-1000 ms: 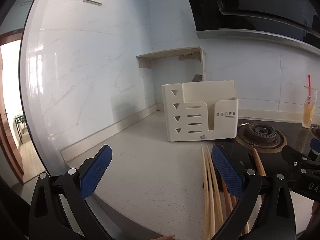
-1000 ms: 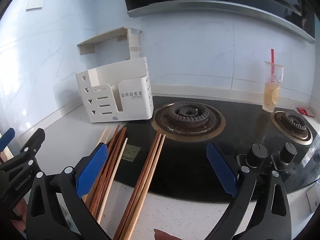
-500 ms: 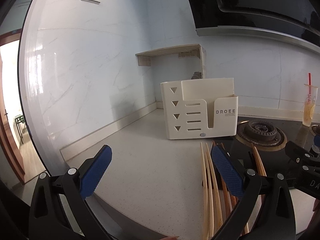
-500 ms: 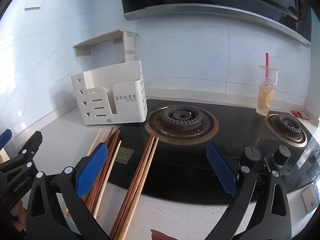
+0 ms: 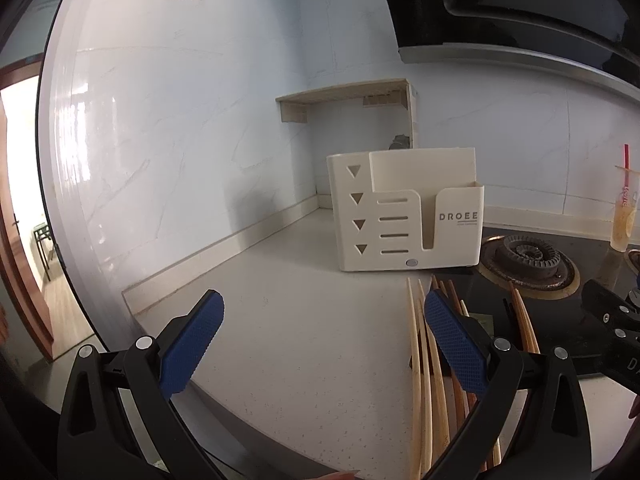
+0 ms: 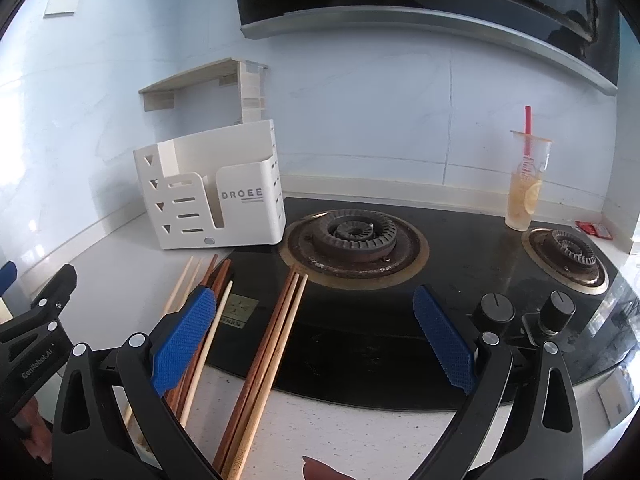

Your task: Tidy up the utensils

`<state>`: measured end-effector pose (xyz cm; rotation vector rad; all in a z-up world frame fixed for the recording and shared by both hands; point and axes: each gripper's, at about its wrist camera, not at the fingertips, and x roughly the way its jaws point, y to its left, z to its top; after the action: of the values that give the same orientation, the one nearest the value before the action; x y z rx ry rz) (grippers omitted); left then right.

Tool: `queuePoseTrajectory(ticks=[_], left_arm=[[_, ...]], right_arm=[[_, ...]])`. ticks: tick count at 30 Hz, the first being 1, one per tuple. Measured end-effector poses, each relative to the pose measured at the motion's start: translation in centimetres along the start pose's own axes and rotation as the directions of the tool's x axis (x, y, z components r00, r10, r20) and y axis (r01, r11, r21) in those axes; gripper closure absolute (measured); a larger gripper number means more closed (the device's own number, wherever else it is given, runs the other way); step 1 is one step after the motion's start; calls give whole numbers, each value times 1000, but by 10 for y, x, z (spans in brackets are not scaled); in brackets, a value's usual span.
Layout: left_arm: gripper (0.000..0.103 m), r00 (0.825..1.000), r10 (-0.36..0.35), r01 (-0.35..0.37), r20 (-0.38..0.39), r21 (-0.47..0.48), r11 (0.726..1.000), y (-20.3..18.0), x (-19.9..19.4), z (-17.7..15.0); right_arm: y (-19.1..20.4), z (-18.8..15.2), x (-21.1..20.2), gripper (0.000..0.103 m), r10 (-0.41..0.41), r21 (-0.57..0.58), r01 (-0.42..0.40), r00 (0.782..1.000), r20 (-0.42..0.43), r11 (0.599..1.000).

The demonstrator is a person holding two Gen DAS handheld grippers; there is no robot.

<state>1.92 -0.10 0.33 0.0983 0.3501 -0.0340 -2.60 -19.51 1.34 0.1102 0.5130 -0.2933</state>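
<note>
Both grippers: my left gripper (image 5: pixel 324 344) and right gripper (image 6: pixel 316 336) gape wide, holding nothing.
Chopsticks: long wooden chopsticks (image 6: pixel 264 356) lie across the counter's front edge.

The left gripper (image 5: pixel 322 340) hangs wide open over the white counter (image 5: pixel 312 344), holding nothing. Long wooden chopsticks (image 5: pixel 420 360) lie beside its right finger. A cream holder box (image 5: pixel 404 210) marked DROEE stands farther back, next to the black stove's burner (image 5: pixel 528 256).
</note>
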Motion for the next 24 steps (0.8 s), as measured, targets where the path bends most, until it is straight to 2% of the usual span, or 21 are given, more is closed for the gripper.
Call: queuePoseTrajectory(ticks=[12,24], left_arm=[[5,1000,-6,6,-16,-4,1000,1,3,-1],[5,999,-21,21,-43,1,1000,0,9,-3]], right_arm=[[0,-3,1,4,-21,12,21,1000,-11,1000],[-3,-6,9,4,-46,20,48,997,-58,999]])
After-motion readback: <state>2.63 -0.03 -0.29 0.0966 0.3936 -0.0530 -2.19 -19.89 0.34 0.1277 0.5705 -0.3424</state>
